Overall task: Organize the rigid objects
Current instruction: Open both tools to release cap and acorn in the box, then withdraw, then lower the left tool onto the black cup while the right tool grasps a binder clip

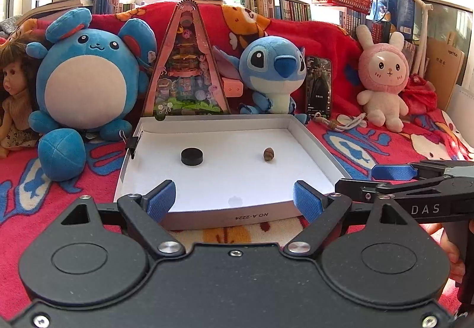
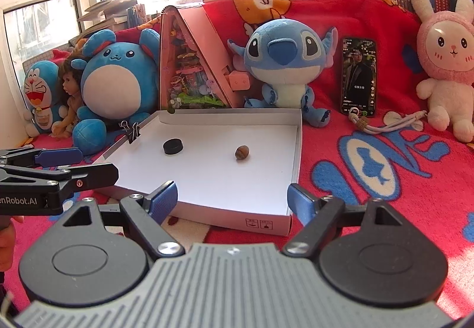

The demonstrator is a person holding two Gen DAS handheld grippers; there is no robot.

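A shallow white box lid [image 1: 308, 135] [image 2: 296, 150] lies on the red blanket. Inside it sit a black round puck [image 1: 192, 156] [image 2: 172, 146] on the left and a small brown acorn-like nut [image 1: 268, 154] [image 2: 242, 152] on the right, apart from each other. My left gripper [image 1: 234, 199] is open and empty at the box's near edge. My right gripper [image 2: 232, 199] is open and empty, also at the near edge. Each gripper shows in the other's view: the right one [image 1: 394, 177] beside the box's right side, the left one [image 2: 59, 165] by its left side.
Behind the box stand a blue round plush [image 1: 89, 76], a pink triangular toy case [image 1: 186, 67], a Stitch plush [image 1: 275, 73], a phone [image 1: 318, 85], a pink bunny plush [image 1: 382, 76] and a doll [image 1: 14, 91]. A binder clip [image 2: 131, 129] grips the box's left wall. Books line the back.
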